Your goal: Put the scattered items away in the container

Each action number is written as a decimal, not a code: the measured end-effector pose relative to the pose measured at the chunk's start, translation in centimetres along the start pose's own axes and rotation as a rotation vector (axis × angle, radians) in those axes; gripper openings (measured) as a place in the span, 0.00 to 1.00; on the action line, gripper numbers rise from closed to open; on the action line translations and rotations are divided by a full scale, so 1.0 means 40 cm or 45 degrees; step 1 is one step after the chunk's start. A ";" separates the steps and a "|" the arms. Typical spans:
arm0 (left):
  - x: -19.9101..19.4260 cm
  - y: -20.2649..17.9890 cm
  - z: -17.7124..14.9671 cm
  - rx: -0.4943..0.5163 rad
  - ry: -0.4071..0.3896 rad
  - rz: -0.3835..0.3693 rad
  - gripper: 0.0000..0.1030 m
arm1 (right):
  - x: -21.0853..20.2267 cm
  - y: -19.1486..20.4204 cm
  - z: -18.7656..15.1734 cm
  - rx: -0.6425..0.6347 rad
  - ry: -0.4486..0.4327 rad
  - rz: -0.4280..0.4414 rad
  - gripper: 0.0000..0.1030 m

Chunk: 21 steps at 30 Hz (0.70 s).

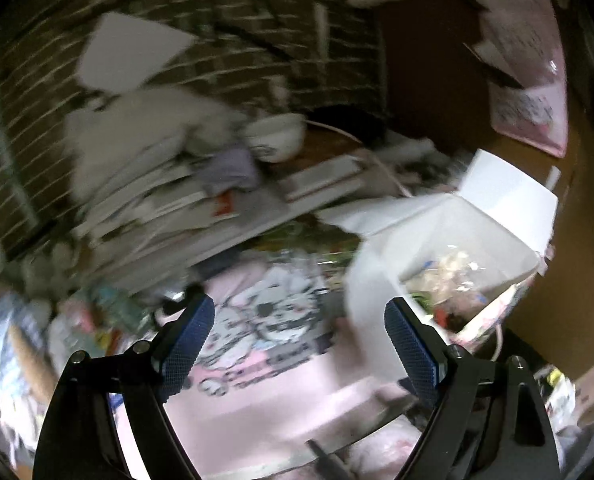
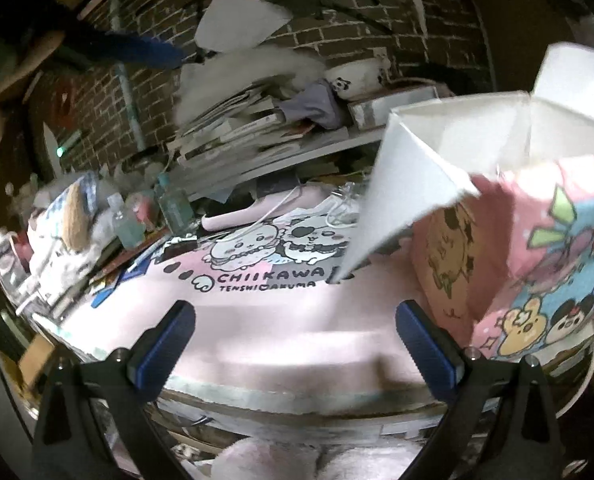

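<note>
While both jaw sets are standing wide and empty, the left gripper [image 1: 299,344] and right gripper [image 2: 295,344] are hovering over the pink mat [image 2: 281,316]. Box [image 2: 537,248] is sitting right, flaps open, some items apparently inside; next move probably requires selecting a stray item.

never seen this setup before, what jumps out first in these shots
The pink cartoon mat printed CHIIKAWA fills the middle of the desk. At its right stands the open cartoon-printed box, white flaps up, with wrapped bits already inside. Behind, against the brick wall, sits a leaning pile of books and papers; both the left gripper and right gripper hang open and empty.
</note>
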State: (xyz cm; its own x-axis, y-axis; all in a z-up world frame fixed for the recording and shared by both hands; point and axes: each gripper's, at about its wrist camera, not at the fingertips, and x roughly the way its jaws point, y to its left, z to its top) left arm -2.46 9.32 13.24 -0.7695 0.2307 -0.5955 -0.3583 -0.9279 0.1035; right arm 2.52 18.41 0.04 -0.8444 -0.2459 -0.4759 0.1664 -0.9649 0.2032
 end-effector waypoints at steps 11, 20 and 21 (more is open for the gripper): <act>-0.107 0.226 -0.186 -0.310 -0.054 0.289 0.82 | -0.031 0.162 0.040 -0.233 -0.021 -0.040 1.00; -0.107 0.276 -0.258 -0.397 -0.021 0.336 0.82 | -0.063 0.204 0.102 -0.320 -0.042 -0.241 1.00; -0.103 0.274 -0.259 -0.394 -0.017 0.330 0.82 | -0.066 0.200 0.109 -0.315 -0.040 -0.253 1.00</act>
State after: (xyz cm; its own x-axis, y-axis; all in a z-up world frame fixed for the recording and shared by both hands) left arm 2.24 -4.84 8.57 -0.8208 -0.0208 -0.5709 0.0230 -0.9997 0.0033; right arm 3.86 11.77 6.66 -0.8876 -0.0509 -0.4579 0.1121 -0.9879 -0.1076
